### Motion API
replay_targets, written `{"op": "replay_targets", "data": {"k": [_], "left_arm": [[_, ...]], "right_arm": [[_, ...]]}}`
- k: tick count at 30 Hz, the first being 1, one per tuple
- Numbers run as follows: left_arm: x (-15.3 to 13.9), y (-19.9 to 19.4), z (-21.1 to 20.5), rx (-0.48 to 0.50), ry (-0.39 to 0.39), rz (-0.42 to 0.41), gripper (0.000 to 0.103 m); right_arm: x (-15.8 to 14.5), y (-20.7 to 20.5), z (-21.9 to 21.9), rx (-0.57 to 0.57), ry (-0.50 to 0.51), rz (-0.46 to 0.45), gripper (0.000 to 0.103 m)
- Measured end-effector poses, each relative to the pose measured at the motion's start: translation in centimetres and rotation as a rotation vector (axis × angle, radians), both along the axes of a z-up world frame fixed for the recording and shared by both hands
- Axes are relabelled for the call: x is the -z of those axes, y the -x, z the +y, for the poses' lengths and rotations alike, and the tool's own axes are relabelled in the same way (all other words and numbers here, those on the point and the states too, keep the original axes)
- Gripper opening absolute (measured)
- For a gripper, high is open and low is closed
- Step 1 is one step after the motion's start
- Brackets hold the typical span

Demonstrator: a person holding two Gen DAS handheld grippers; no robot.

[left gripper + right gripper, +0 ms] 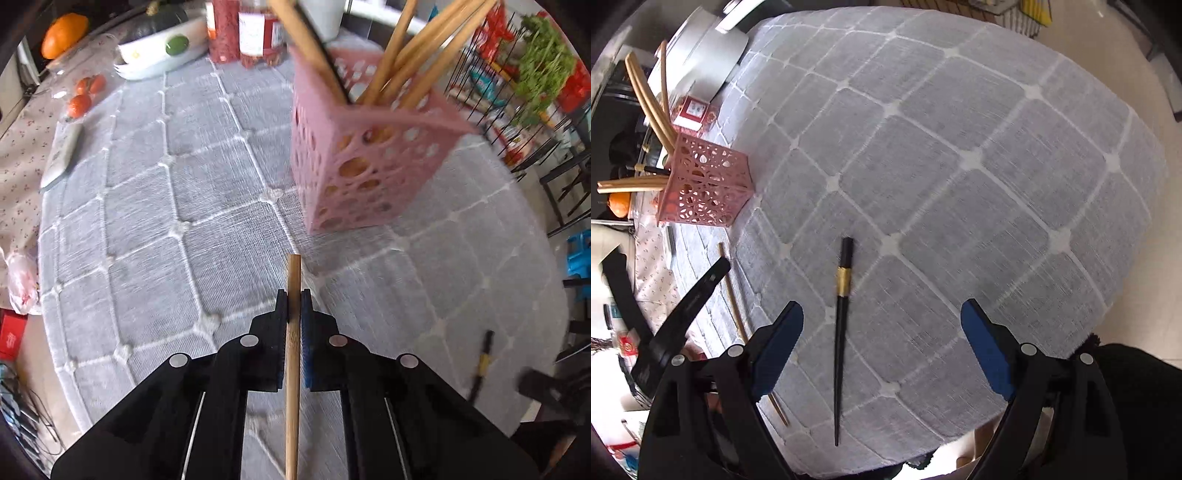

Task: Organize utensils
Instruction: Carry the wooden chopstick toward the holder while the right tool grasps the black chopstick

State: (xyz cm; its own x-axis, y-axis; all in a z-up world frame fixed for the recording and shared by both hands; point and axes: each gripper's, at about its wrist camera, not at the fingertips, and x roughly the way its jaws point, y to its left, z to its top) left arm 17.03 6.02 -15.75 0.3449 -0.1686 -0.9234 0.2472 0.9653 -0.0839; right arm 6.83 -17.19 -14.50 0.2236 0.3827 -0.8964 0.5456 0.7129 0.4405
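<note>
Left wrist view: my left gripper (294,295) is clenched on a round light-bamboo chopstick (293,354), which runs lengthwise between the pads w/ its blunt end sticking out ahead of the tips. Ahead and to the right stands a pink perforated plastic utensil basket (354,158), square, w/ round holes, holding several more bamboo sticks; it's blurred. All sits on a grey woven tablecloth w/ white grid stitching (147,221).

Right wrist view: my right gripper (882,314) is released, jaws wide apart. A black tapered chopstick w/ gold band (841,332) lies flat on the cloth between the blue pads, nearer the left one, not touching either. Basket is far left, well apart.
</note>
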Motion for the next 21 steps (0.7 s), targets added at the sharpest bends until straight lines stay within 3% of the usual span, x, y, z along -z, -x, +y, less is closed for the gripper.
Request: {"op": "replay_targets", "data": {"k": [5,7,8,9,14,17,19,21], "left_arm": [[-4.6,3.6,1.4,0.019,0.098,-0.096,0.006],[-6.0,4.5,1.7,0.028,0.115,-0.130,0.006],[-6.6,4.8,1.8,0.033,0.122,-0.148,0.006],[-7.1,4.7,1.6,0.036,0.125,-0.163,0.006],[-9.0,5.8,1.6,0.053,0.132,-0.224,0.006],[-9.5,6.2,1.2,0.063,0.125,-0.244,0.006],[-9.9,6.6,1.0,0.065,0.122,-0.254,0.006],[-9.8,6.9,1.2,0.065,0.116,-0.259,0.006]], "right_arm": [[1.1,-2.6,2.3,-0.043,0.043,0.022,0.084],[1.0,-3.3,3.4,-0.060,0.120,0.025,0.084],[0.9,-3.5,3.9,-0.073,0.135,0.012,0.081],[0.7,-3.8,4.5,-0.098,0.160,0.009,0.069],[0.4,-3.8,5.8,-0.122,0.291,0.014,0.058],[0.1,-3.4,7.1,-0.152,0.389,-0.002,0.041],[0.0,-3.1,7.9,-0.190,0.439,-0.030,0.022],[-0.1,-2.8,8.7,-0.217,0.486,-0.052,0.019]]}}
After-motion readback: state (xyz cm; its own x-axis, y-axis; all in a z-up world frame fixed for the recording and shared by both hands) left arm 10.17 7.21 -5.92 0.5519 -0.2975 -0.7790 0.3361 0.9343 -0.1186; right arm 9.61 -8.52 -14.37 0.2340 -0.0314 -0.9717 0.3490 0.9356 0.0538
